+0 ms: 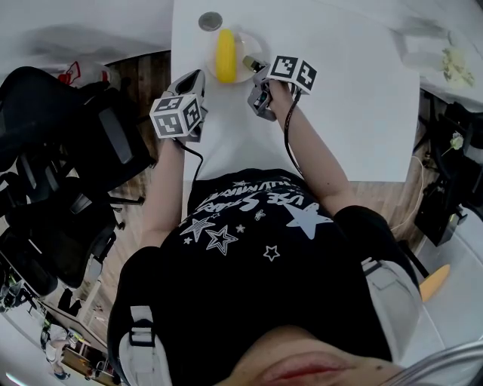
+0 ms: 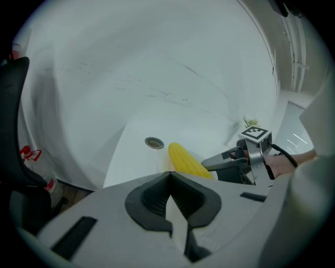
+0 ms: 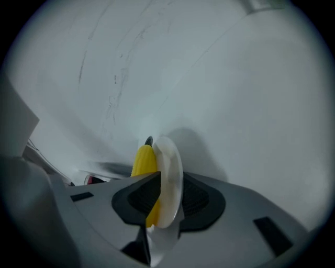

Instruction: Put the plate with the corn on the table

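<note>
A yellow corn cob [image 1: 225, 54] lies on a small pale plate [image 1: 242, 45] that rests on the white table [image 1: 339, 113] near its far left edge. My right gripper [image 1: 253, 67] is at the plate's right rim. In the right gripper view the plate [image 3: 170, 172] stands edge-on between the pads with the corn [image 3: 145, 159] to its left. The pads of the right gripper [image 3: 168, 201] stand apart from the rim, so it is open. My left gripper [image 1: 198, 76] hovers left of the plate, shut and empty [image 2: 170, 198]. Its view shows the corn [image 2: 186, 159] ahead.
A round metal grommet [image 1: 210, 21] sits in the table just beyond the plate. Black office chairs [image 1: 68, 151] crowd the floor on the left. Pale clutter [image 1: 430, 49] lies at the table's far right corner. The table's left edge runs close to the left gripper.
</note>
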Motion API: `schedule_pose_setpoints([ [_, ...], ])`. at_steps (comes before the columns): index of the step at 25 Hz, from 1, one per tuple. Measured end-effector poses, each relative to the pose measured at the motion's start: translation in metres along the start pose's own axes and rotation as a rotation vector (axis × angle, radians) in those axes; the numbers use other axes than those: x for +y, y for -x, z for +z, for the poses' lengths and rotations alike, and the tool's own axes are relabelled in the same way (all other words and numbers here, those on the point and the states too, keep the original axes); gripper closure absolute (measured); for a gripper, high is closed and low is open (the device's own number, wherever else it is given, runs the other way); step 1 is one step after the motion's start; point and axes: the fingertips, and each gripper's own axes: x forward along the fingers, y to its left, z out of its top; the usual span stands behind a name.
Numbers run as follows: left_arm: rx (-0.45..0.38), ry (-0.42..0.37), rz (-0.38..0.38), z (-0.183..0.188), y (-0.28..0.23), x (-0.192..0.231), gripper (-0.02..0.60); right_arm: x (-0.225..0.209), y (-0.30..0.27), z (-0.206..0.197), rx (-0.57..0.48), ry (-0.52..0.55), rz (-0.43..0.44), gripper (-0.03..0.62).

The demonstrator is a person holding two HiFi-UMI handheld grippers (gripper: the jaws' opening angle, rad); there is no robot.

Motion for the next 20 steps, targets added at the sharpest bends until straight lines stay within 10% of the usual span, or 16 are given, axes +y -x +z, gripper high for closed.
schedule_pose_setpoints([
  [8,-0.003,0.006,0.005,-0.001,0.005,0.004,0.575,-0.007,0.008,0.01,-0.097,0.203,-0.21,0.473],
  [20,-0.01,0.001,0.005,-0.001,0.008,-0.004,0.575,-0.017,0.026,0.012,-0.096,0.24,-0.22,0.483],
])
